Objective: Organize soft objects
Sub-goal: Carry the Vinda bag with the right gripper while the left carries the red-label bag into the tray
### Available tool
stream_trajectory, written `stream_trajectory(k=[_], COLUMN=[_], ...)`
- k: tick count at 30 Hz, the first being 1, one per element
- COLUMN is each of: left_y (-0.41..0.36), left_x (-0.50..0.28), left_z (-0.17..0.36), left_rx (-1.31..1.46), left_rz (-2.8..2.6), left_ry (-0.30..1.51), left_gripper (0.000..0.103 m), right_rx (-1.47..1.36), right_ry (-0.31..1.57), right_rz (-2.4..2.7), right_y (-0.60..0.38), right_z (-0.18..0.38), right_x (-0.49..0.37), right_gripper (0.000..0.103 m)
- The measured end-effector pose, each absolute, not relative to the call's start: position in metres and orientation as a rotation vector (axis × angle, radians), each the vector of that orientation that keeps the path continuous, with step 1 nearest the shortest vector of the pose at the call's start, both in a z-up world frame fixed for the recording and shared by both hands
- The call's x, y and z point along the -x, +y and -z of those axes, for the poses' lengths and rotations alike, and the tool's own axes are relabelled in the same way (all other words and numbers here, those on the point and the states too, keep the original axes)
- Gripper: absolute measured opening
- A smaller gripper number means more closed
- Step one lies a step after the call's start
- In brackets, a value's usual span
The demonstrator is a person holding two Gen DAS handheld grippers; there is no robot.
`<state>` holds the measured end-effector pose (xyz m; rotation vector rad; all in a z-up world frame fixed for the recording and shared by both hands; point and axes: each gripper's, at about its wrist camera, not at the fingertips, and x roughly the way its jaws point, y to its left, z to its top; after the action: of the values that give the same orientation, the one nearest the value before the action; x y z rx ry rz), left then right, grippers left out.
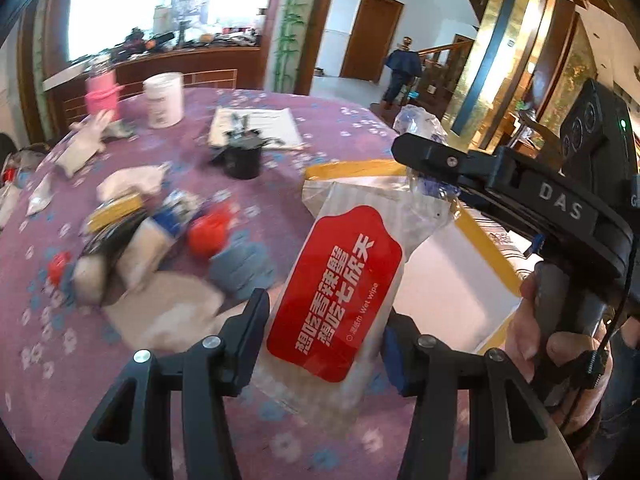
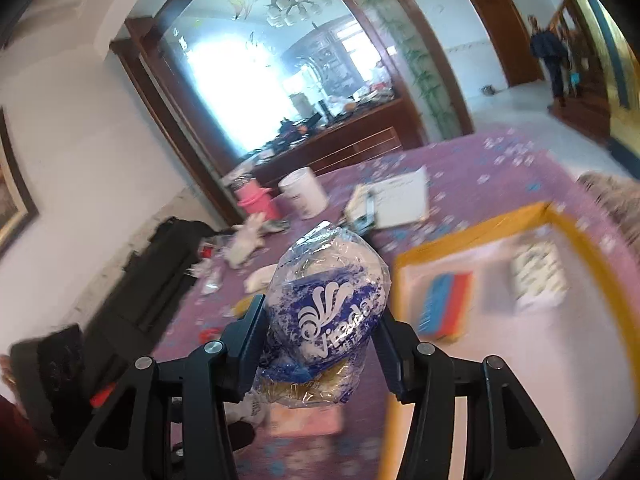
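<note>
Left gripper (image 1: pixel 326 344) fingers clenching red-labelled clear wet-wipe packet (image 1: pixel 340 292), right gripper (image 2: pixel 320 340) fingers grasping crinkled blue-and-white plastic tissue pack (image 2: pixel 328 304), both hovering over purple floral-clothed bench (image 1: pixel 160 392), beside yellow-rimmed white box (image 2: pixel 480 220).

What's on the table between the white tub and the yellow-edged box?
In the left wrist view, a black cup and a white paper sheet lie between the white tub and the yellow-edged box.

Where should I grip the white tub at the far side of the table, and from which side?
Take the white tub across its round wall, coming level from the near side. It stands upright, with the pink container close on its left, so keep the fingers fore and aft. Both grippers are full now, so one must unload first.
</note>
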<state>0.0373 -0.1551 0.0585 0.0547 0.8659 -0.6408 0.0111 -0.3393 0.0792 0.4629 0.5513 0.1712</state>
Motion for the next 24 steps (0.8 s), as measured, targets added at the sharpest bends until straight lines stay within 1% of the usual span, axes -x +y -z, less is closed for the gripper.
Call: stream_trajectory(k=[5, 9, 11, 17, 24], left_y=[-0.203, -0.240, -0.256, -0.294, -0.314], left_x=[-0.051, -0.065, -0.071, -0.077, -0.071], left_z=[-0.053, -0.040, -0.031, -0.003, 0.013], left_rx=[-0.093, -0.105, -0.098, -0.098, -0.153], left_rz=[0.641, 0.651, 0.657, 0.660, 0.661], left_ry=[0.889, 0.930, 0.959, 1.032, 1.049], left_gripper=[0.051, 0.051, 0.051, 0.050, 0.050], right_rx=[-0.452, -0.553, -0.536, -0.533, -0.513], right_ry=[0.583, 0.595, 0.643, 0.758, 0.844], right_rz=[-0.084, -0.017, 0.043, 0.151, 0.183], right_y=[-0.389, -0.440, -0.452, -0.476, -0.475], right_z=[-0.081, -0.054, -0.040, -0.017, -0.003], right_x=[-0.028, -0.028, -0.027, -0.028, -0.037], right_gripper=[0.055, 0.055, 0.055, 0.055, 0.055])
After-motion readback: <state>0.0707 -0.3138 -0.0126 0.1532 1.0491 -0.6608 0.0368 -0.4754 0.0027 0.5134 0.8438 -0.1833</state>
